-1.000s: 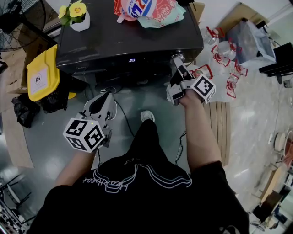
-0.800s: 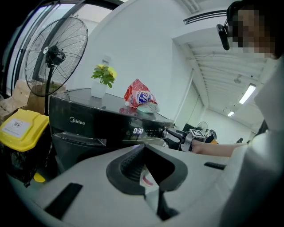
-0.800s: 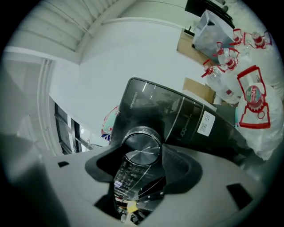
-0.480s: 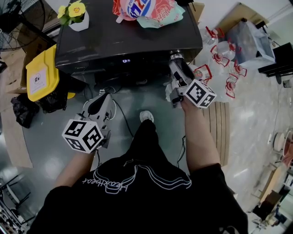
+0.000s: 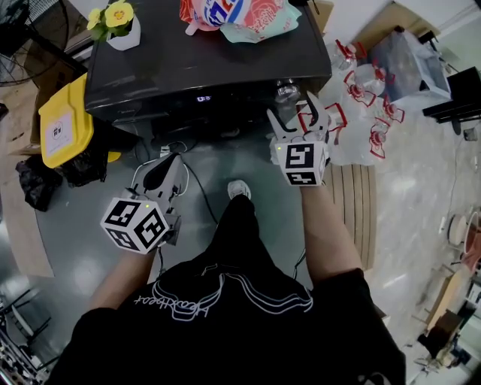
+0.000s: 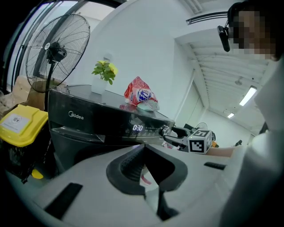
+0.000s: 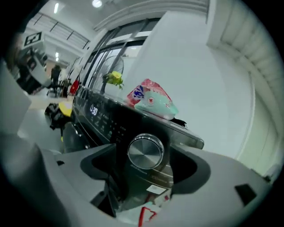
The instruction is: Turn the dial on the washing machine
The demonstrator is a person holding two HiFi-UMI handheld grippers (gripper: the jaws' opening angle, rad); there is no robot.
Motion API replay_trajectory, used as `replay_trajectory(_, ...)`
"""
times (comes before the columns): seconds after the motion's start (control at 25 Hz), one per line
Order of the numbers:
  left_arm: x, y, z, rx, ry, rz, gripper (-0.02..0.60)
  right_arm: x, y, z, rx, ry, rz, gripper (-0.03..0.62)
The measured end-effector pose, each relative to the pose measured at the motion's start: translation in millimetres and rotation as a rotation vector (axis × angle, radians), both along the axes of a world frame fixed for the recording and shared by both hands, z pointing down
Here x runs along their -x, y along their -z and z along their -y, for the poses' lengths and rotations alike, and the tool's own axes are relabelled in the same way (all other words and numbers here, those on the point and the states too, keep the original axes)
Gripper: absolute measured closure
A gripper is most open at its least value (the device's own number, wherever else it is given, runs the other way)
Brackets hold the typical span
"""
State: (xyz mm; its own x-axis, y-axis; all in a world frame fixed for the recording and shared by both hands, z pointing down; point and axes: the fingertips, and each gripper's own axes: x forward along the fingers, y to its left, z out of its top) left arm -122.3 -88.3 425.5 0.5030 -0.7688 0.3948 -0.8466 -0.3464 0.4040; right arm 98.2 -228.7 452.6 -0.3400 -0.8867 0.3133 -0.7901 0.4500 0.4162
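The black washing machine (image 5: 188,68) stands in front of me, its display lit (image 7: 93,110). Its chrome dial (image 7: 145,151) sits at the right end of the front panel (image 5: 286,92). My right gripper (image 5: 294,109) is at the dial and open. Its jaws have just been opening: the dial stands between them and the pads are clear of it on both sides. My left gripper (image 5: 164,169) hangs low and to the left, away from the machine, shut with nothing in it. From the left gripper view, the dial (image 6: 165,130) and the right gripper (image 6: 176,138) show side-on.
On the machine's top are a potted yellow flower (image 5: 116,22) and a red detergent bag (image 5: 233,13). A yellow bin (image 5: 64,124) stands at its left, clear bottles with red handles (image 5: 368,98) at its right. A fan (image 6: 55,48) stands far left. A cable lies on the floor.
The right gripper rolled about a quarter turn at the dial and its jaws spread apart; its marker cube now faces up. The left gripper stayed put.
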Motion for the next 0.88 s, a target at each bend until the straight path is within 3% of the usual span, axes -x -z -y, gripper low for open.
replay_trajectory(0.16,5,-4,-2,0.01,0.009,0.005,0.577,1,-5,2,-0.088,-0.001,-0.264,0.254)
replay_trajectory(0.36,11,-10,-1,0.02,0.031,0.012,0.577,3,-9,8,-0.153,-0.005,-0.418,0.27)
replay_trajectory(0.6,13,-13,-1,0.031,0.041,0.01,0.577,4,-13,12,-0.16,-0.038,-0.471,0.32)
replay_trajectory(0.88,12,-15,-1,0.036,0.04,0.014,0.577,1,-12,12,-0.157,-0.055,-0.45,0.313)
